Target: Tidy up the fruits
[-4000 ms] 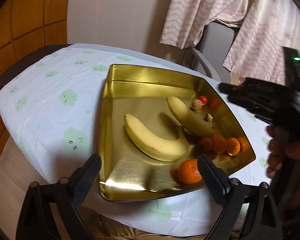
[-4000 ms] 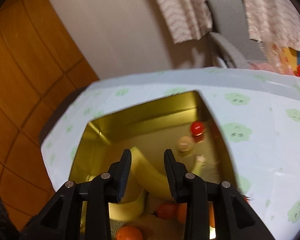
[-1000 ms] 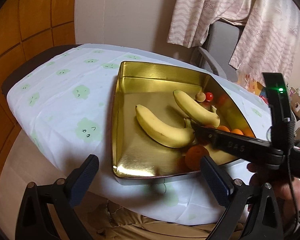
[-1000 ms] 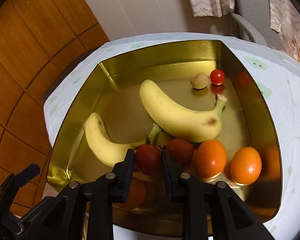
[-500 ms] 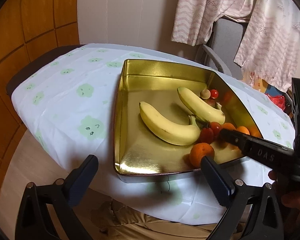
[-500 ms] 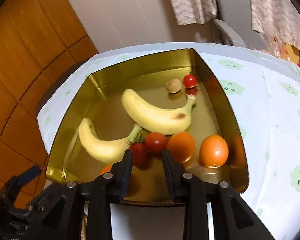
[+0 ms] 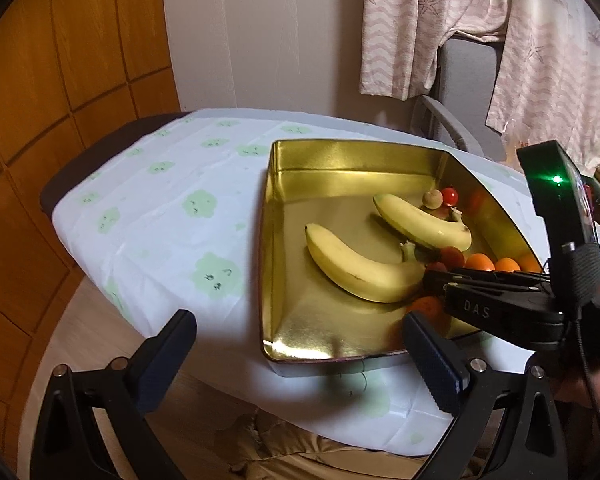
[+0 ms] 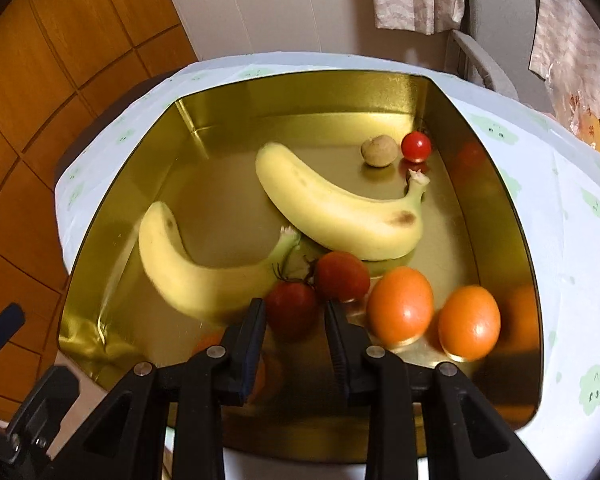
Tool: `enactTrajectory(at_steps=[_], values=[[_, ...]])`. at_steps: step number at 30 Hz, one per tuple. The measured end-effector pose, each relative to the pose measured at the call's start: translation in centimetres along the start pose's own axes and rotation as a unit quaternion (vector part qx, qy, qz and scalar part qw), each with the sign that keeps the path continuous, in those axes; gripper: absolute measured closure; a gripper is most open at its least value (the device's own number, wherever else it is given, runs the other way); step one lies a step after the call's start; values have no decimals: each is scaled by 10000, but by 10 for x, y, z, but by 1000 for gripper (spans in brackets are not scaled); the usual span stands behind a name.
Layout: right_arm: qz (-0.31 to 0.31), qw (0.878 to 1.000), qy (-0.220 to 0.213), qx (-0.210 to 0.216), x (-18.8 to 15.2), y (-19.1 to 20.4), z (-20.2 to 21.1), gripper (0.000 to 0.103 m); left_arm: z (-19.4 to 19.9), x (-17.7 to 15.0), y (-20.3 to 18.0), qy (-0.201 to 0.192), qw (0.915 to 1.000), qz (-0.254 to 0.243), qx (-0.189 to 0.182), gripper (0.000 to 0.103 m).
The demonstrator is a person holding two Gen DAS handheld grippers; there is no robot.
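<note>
Right gripper (image 8: 295, 312) clenched on a red tomato (image 8: 290, 306), nipped between the very tips of the pads, low over the near part of the gold tin tray (image 8: 496, 208); pointing steeply down into the tray. Stem of that tomato reaching toward a second tomato (image 8: 342, 276) just beside it on the right, touching or nearly so.

Left gripper (image 7: 296, 328) released, jaws spread wide with nothing between the pads; hovering before the near rim of the tray, off to the left of the other tool.

Inside the tray: near banana (image 8: 188, 268) curving along the left side, stem end close to the two tomatoes; far banana (image 8: 332, 212) lying across the middle, stem toward the right wall; two oranges (image 8: 400, 304) side by side right of the tomatoes, apart from each other; a third orange (image 7: 428, 306) partly hidden under the right tool; cherry tomato (image 8: 416, 146) and a small tan round fruit (image 8: 378, 151) together near the far right corner, kind of the latter impossible to tell.

Tray resting on a white tablecloth (image 7: 160, 208) printed with green cloud faces; pink patterned garments (image 7: 420, 20) hanging behind, over a grey chair (image 7: 464, 80).
</note>
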State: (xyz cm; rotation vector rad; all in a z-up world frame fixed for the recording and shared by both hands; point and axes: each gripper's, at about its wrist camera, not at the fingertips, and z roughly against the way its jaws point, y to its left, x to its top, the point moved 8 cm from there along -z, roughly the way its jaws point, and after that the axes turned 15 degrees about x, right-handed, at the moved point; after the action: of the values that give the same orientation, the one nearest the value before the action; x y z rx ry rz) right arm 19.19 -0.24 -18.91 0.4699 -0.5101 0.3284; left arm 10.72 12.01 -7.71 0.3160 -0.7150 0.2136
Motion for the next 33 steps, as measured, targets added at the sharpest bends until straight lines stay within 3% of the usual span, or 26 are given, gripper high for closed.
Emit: enactTrajectory(at_steps=[7, 12, 16, 18, 21, 27, 33], values=[[-281, 9967, -701, 305, 3, 1, 33, 72, 7, 4, 2, -332, 9970, -231, 660, 0], [-268, 9934, -1115, 82, -3, 4, 66, 66, 12, 3, -1, -386, 9959, -320, 749, 0], [-313, 9910, -1293, -148, -12, 4, 84, 61, 14, 0, -2, -332, 9962, -320, 735, 0], [-312, 9900, -1343, -289, -17, 4, 90, 48, 14, -1, -1, -287, 9966, -287, 720, 0], [-307, 9873, -1465, -525, -23, 4, 99, 39, 15, -2, 3, -241, 9970, -212, 701, 0], [-140, 9835, -1574, -879, -34, 10, 109, 39, 21, -2, 8, -184, 9988, 130, 425, 0], [-71, 9832, -1561, -939, -36, 12, 109, 39, 27, 0, 9, -276, 9985, 168, 437, 0]])
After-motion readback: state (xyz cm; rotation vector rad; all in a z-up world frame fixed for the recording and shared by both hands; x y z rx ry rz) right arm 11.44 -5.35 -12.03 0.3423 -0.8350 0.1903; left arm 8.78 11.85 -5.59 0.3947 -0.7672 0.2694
